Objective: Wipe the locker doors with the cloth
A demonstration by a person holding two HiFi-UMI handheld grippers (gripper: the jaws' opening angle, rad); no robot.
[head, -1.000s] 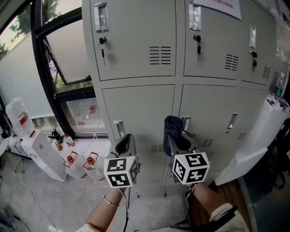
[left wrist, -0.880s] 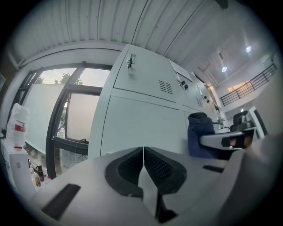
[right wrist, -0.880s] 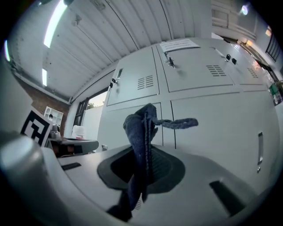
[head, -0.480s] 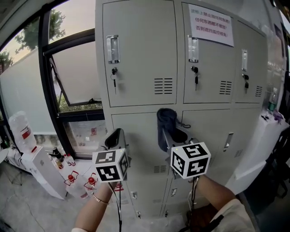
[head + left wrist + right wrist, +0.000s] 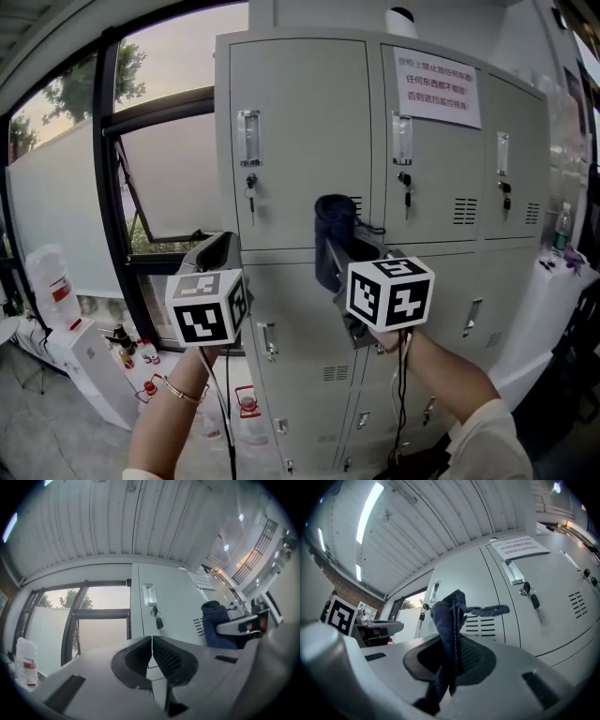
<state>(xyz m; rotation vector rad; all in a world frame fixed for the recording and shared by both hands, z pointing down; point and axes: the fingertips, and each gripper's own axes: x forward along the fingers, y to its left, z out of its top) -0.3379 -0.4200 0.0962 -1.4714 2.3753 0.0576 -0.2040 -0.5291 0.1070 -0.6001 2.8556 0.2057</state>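
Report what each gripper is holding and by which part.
The right gripper is shut on the dark blue cloth, pinched partway along its bunched length, one end sticking out past the jaws. The left gripper is shut and empty.

Smooth, matt grey metal locker doors (image 5: pixel 300 131), a soft dark blue cloth (image 5: pixel 332 234), a white paper notice (image 5: pixel 436 86)

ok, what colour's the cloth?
The cloth is plain dark navy blue. It shows best in the right gripper view.
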